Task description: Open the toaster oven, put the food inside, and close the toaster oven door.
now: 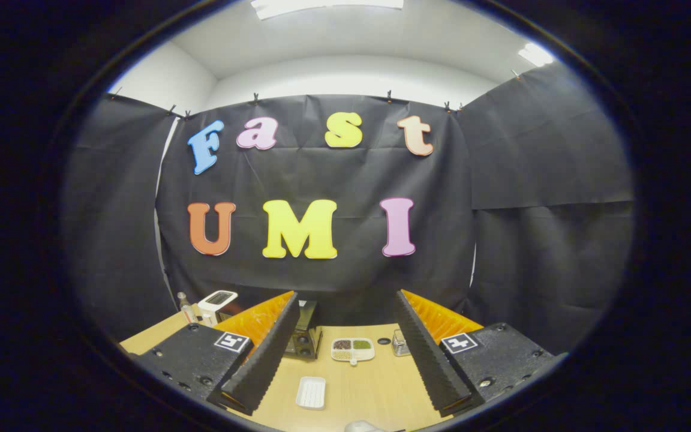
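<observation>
Dark metal toaster oven (305, 336) stands at the far side of the light wooden table (369, 390), partly hidden behind the left finger. Just beside it lies a white divided dish with food (352, 349), and nearer, a white ribbed tray (311, 392) between the fingers. The gripper (345, 351) is wide open and holds nothing. A white appliance (216, 303) and a small bottle (186, 307) stand further left.
</observation>
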Demonstrator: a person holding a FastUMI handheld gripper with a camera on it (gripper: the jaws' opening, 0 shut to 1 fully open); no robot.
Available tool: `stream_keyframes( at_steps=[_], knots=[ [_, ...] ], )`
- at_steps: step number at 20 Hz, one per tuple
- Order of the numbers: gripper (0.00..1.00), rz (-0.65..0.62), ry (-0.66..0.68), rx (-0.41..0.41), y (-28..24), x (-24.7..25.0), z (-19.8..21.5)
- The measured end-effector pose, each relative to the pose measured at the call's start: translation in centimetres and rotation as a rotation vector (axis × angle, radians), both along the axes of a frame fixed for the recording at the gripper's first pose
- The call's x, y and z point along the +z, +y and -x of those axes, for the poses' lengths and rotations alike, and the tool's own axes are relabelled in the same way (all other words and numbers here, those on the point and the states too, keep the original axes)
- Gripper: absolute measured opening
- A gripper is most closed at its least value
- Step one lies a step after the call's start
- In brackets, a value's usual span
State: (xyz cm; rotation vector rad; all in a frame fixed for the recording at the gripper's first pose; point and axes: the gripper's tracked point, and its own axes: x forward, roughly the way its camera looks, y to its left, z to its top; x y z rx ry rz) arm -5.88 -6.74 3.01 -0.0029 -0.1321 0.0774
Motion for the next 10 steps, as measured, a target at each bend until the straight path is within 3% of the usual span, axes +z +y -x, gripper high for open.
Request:
stream_keyframes(
  at_steps=[10],
  knots=[
    [1.00,-0.003,0.011,0.008,0.40,-0.18,-0.33]
  ],
)
